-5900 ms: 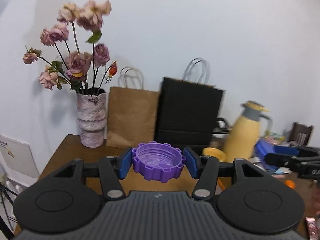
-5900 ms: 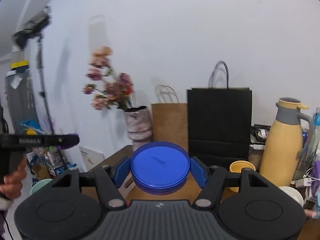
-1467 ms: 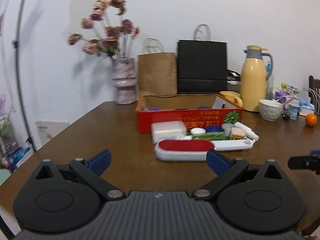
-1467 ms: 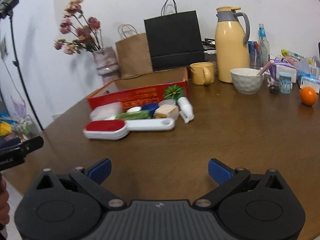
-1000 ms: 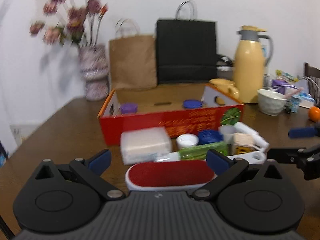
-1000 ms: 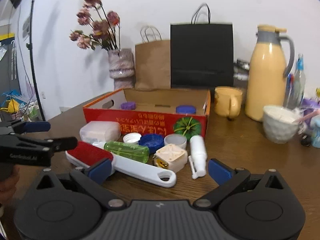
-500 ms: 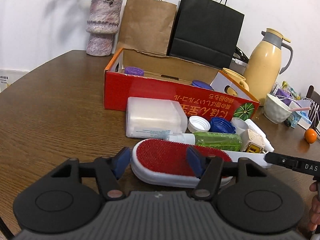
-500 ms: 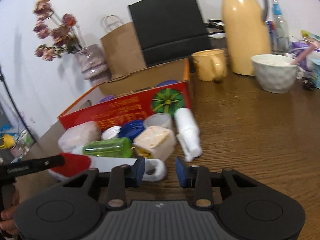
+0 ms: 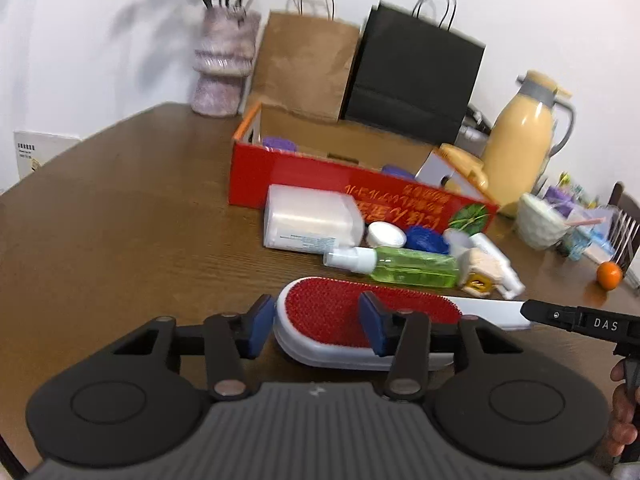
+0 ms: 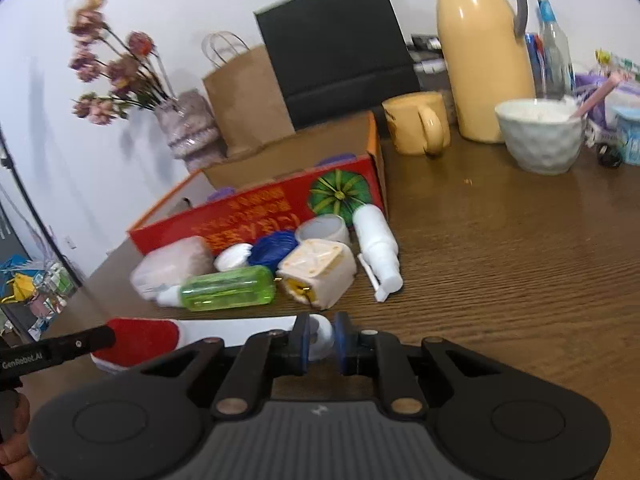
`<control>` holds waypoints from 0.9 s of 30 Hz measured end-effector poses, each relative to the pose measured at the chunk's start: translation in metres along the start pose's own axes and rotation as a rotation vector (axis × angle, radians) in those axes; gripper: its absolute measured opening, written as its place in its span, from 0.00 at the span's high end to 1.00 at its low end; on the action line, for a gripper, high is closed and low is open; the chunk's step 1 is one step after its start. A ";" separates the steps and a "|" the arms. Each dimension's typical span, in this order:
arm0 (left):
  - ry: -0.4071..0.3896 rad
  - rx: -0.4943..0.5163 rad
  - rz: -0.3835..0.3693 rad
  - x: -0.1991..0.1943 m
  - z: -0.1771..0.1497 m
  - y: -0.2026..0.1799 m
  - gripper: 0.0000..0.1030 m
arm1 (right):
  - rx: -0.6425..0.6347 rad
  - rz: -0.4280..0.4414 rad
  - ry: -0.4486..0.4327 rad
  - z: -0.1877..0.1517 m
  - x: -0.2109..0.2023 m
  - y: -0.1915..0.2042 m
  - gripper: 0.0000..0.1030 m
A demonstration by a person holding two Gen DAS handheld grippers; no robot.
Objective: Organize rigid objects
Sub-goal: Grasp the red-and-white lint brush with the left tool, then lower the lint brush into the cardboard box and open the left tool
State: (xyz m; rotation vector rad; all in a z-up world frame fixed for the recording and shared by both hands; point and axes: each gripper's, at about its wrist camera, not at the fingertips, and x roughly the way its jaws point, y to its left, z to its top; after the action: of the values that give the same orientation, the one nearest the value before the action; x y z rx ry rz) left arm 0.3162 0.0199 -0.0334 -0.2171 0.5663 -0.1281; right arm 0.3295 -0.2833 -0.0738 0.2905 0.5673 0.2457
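Observation:
A white lint brush with a red pad (image 9: 340, 314) lies on the brown table in front of a red cardboard box (image 9: 320, 172). My left gripper (image 9: 316, 328) is shut on the brush's red head end. My right gripper (image 10: 320, 342) is shut on the brush's white handle end (image 10: 322, 338). The red head also shows at the left in the right wrist view (image 10: 140, 338). Beside the brush lie a green spray bottle (image 9: 400, 266), a white box (image 9: 310, 222), a cream block (image 10: 316, 272), a white bottle (image 10: 378, 250) and blue and white caps.
Inside the box lie a purple lid (image 9: 278, 144) and a blue lid (image 9: 396, 170). Behind stand a vase (image 9: 224, 68), brown and black paper bags, a yellow jug (image 10: 480, 52), a yellow mug (image 10: 416, 124) and a white bowl (image 10: 540, 136). An orange (image 9: 608, 274) sits at the right.
Both grippers have closed further onto the lint brush: the left on its red head, the right on the handle end. Earlier they held a purple and a blue lid, which are now in the box.

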 end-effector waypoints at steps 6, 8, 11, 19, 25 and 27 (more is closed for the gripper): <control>-0.084 -0.015 -0.009 -0.075 -0.026 -0.015 0.57 | -0.008 -0.010 -0.075 -0.024 -0.068 0.017 0.87; -0.086 -0.017 -0.017 -0.087 -0.029 -0.015 0.57 | 0.010 0.004 -0.089 -0.028 -0.082 0.017 0.87; -0.096 -0.021 -0.028 -0.097 -0.029 -0.017 0.57 | 0.015 0.009 -0.111 -0.027 -0.095 0.020 0.87; -0.211 0.001 -0.045 -0.086 0.025 -0.025 0.59 | -0.026 -0.006 -0.206 0.028 -0.088 0.030 0.87; -0.268 -0.003 -0.049 -0.039 0.115 -0.026 0.59 | -0.059 -0.013 -0.265 0.113 -0.046 0.044 0.87; -0.252 -0.034 -0.056 -0.019 0.138 -0.020 0.59 | -0.067 -0.009 -0.270 0.138 -0.031 0.046 0.87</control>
State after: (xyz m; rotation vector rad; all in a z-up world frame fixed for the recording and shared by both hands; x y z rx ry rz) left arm 0.3742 0.0272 0.0943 -0.2776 0.3116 -0.1435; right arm 0.3744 -0.2774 0.0682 0.2510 0.2927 0.2116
